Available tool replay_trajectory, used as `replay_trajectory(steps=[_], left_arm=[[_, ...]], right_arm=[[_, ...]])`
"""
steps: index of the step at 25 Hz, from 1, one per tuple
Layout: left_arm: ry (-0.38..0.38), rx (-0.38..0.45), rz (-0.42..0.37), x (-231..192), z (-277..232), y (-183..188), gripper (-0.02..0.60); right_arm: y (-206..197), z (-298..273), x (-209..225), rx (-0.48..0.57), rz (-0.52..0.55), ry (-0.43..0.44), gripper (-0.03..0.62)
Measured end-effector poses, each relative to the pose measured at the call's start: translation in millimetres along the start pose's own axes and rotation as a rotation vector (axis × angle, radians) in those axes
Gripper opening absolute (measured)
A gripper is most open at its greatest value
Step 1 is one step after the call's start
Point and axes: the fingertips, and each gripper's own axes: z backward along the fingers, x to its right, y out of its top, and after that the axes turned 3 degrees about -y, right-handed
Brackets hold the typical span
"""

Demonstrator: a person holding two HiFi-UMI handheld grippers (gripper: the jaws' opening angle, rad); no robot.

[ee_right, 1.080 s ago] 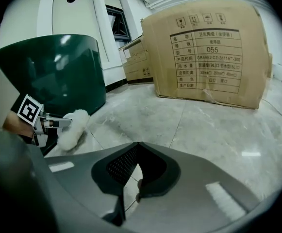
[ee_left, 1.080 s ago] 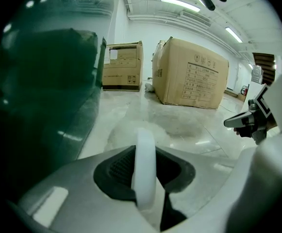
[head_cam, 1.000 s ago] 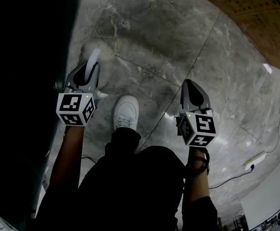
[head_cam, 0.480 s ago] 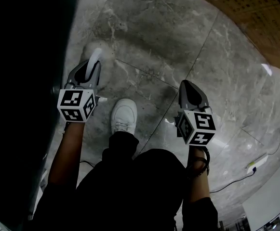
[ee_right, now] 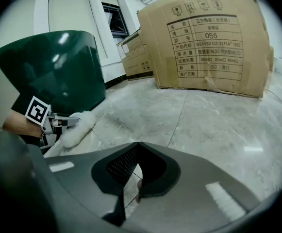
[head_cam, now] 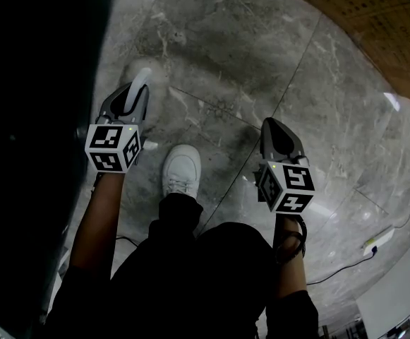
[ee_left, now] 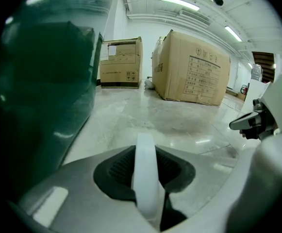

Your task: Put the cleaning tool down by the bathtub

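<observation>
Left tool [head_cam: 129, 99] clamped on the white handle [ee_left: 145, 171] of one fluffy white duster [ee_right: 78, 126], held near the grey marble floor [head_cam: 261, 55]; contact with it impossible to tell. Duster just beside the dark green bathtub [ee_right: 58, 67]. Right tool [ee_right: 131, 183] pressed together on nothing, well apart from the duster. Counted: two tools, one duster, one bathtub, one white shoe [head_cam: 182, 169], two cardboard boxes [ee_left: 191, 67] ahead of the left tool.
</observation>
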Motion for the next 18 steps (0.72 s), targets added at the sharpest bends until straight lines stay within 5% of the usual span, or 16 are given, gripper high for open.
replay_trajectory(steps=[18], left_arm=[[0.022,-0.047,-0.067,-2.3,-4.2,-2.5,0.097]], right_arm=[[-3.2,8.3,3.5,0.009,-0.001,0.009,0.023]])
